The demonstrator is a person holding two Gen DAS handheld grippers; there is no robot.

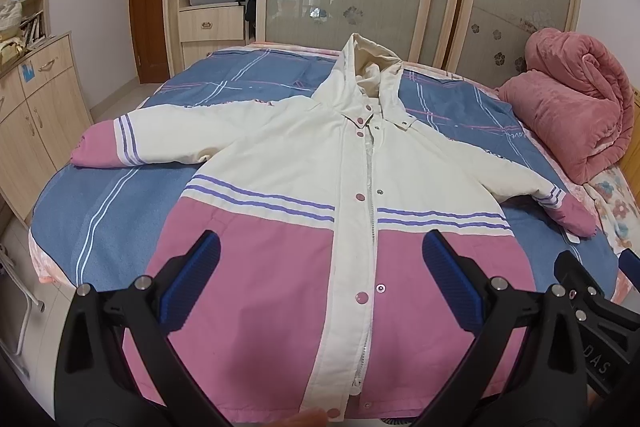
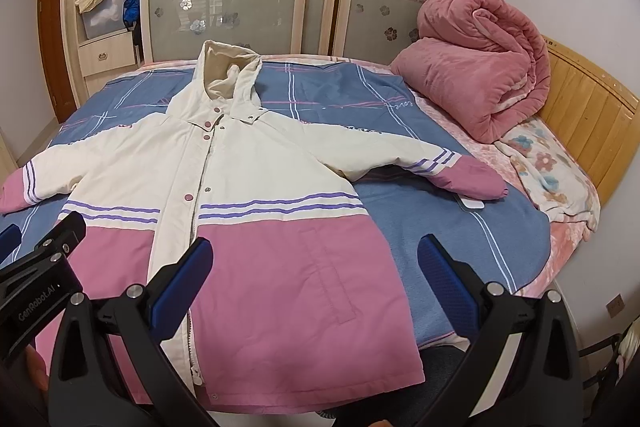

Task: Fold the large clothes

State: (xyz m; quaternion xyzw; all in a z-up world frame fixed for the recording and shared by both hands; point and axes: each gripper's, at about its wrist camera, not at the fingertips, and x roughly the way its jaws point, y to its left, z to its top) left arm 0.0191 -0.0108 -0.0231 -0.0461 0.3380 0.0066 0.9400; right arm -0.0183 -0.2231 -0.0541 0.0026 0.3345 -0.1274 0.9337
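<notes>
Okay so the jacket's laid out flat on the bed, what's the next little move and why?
Probably bring the right gripper to the pink cuff and fold that sleeve across the chest. The jacket lies face up and spread, both sleeves out sideways, and both the right and the left gripper hover open, holding nothing.

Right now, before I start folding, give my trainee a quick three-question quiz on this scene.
1. True or false: the jacket lies front up on the bed with both sleeves spread out.
2. What is the left gripper holding? A) a sleeve B) the hood C) nothing
3. Fill in: the rolled pink blanket sits beside the jacket's ____ sleeve, as the right wrist view shows it.

Key: 1 true; 2 C, its jaws are open, as are those of the right gripper; 3 right-hand.
</notes>
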